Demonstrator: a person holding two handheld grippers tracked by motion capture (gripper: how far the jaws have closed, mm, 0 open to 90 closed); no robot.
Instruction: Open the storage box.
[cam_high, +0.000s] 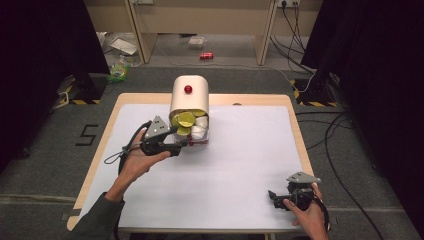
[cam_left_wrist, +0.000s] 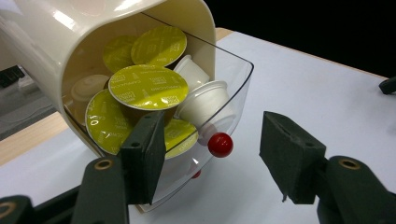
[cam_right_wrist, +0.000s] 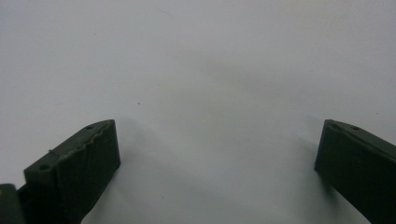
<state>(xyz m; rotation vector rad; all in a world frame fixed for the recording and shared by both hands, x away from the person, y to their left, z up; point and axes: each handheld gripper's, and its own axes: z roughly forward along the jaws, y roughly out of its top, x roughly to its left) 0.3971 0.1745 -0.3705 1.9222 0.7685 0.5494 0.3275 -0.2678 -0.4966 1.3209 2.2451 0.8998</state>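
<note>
Right tool: near the table's front right corner, held low over the white sheet by the person's right hand; in the right gripper view its two black jaws stand wide apart with nothing between them, bare white surface ahead.
Left hand: comes in from the bottom left, the forearm in a dark sleeve, a black cable looping off beside the wrist.
Left tool: farther in, left of centre, pointed at the mouth of the capsule holder; jaws spread and gripping nothing. In the left gripper view one jaw stands in front of the clear drawer's edge and the other is off to the side over the sheet; whether the near jaw touches the drawer, I cannot tell.
Clear drawer: transparent, pulled partly out of the holder, with a small red knob on its front.
Capsules: piled in the drawer, several showing yellow-green foil lids and a few white ones lying on their sides.
Capsule holder: cream, with rounded top, standing at the middle of the table's far part, a red knob on top.
Table: light wood, covered mostly by a white sheet.
Floor beyond: grey carpet, cables at the right, a small red can by the wooden furniture.
</note>
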